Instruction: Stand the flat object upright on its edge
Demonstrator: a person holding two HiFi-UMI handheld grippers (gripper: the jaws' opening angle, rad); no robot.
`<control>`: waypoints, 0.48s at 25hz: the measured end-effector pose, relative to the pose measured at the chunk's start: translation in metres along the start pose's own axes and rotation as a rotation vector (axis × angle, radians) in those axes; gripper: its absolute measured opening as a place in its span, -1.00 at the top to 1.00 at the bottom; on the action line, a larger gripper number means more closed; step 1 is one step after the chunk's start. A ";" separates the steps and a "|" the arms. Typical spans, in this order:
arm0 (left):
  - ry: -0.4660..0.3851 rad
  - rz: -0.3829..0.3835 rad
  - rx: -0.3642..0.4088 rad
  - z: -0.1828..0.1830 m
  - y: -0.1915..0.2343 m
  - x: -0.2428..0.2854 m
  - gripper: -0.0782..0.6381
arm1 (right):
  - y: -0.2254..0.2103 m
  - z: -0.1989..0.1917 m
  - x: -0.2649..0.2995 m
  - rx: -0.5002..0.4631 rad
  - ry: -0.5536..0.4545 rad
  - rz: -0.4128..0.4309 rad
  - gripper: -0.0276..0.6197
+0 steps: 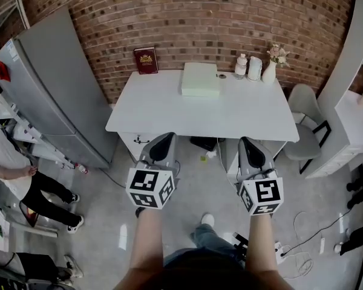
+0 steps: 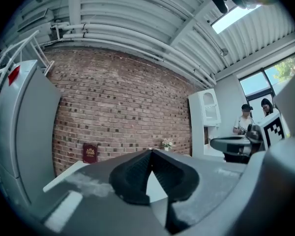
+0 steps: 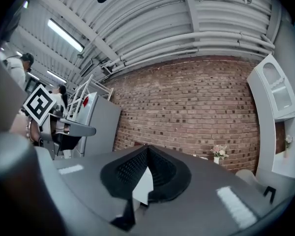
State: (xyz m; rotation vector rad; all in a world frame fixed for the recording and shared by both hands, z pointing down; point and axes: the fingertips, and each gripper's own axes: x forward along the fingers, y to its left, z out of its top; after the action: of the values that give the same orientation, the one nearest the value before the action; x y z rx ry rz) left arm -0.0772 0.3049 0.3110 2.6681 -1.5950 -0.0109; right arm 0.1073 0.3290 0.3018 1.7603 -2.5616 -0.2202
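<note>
Box [image 1: 200, 79] lying flat on table [image 1: 163, 110] shows only in head view.

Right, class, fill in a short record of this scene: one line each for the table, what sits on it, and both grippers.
table: white
box: pale green, lying flat near the back edge
book: red, upright at the back left corner
vase: white, back right
left gripper: shut, empty, short of the table
right gripper: shut, empty, short of the table
</note>
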 end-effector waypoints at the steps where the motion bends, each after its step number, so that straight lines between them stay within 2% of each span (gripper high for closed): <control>1: 0.003 0.003 -0.006 0.000 0.002 0.015 0.78 | -0.008 -0.002 0.011 -0.003 0.001 0.007 0.91; 7: -0.004 0.018 -0.017 0.007 0.021 0.095 0.78 | -0.054 -0.011 0.078 0.002 0.001 0.046 0.91; 12: 0.013 0.031 -0.019 0.002 0.030 0.141 0.78 | -0.085 -0.019 0.121 0.021 0.006 0.049 0.91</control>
State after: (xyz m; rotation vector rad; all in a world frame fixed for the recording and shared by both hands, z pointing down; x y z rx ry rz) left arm -0.0372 0.1663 0.3118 2.6237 -1.6236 -0.0069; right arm 0.1439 0.1847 0.3025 1.6993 -2.6093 -0.1881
